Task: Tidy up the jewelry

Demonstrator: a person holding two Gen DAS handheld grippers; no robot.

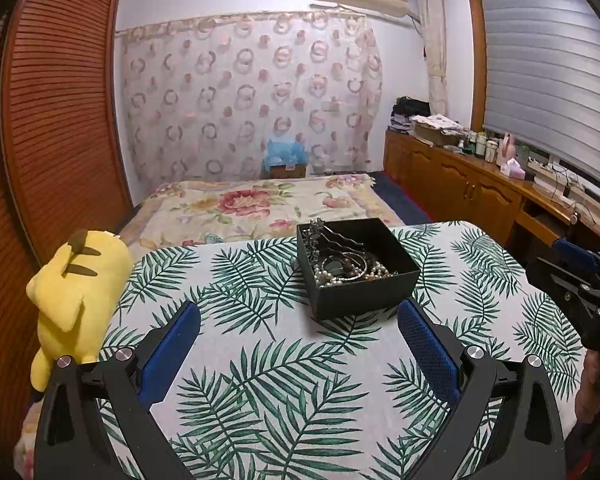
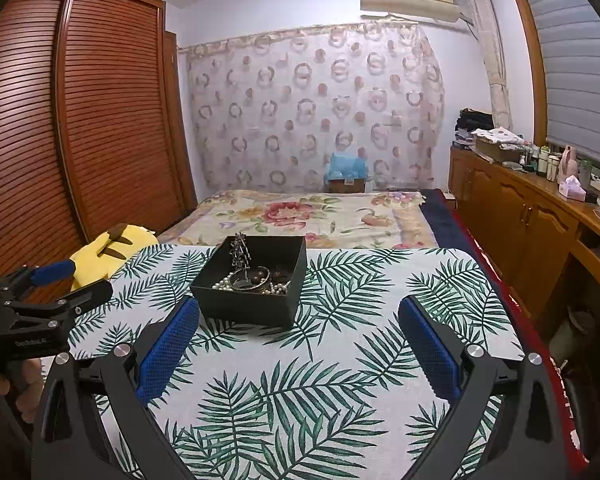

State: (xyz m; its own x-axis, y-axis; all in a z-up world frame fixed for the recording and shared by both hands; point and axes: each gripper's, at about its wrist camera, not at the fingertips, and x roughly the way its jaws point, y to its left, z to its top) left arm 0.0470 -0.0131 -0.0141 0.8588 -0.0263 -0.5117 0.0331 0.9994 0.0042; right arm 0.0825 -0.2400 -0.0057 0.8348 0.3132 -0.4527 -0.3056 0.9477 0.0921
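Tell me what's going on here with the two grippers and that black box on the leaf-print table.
A person holds a gripper in each hand over the leaf-print table. Both the left gripper and the right gripper are open and hold nothing. The black box sits ahead of them, uncovered, with pearl beads, bangles and a metal hairpin heaped inside. Nothing lies sorted on the cloth. A yellow plush toy lies at the table's left edge.

Jewelry (image 1: 348,266) in box (image 1: 380,296) — on table (image 1: 260,360), before bed (image 1: 260,204).
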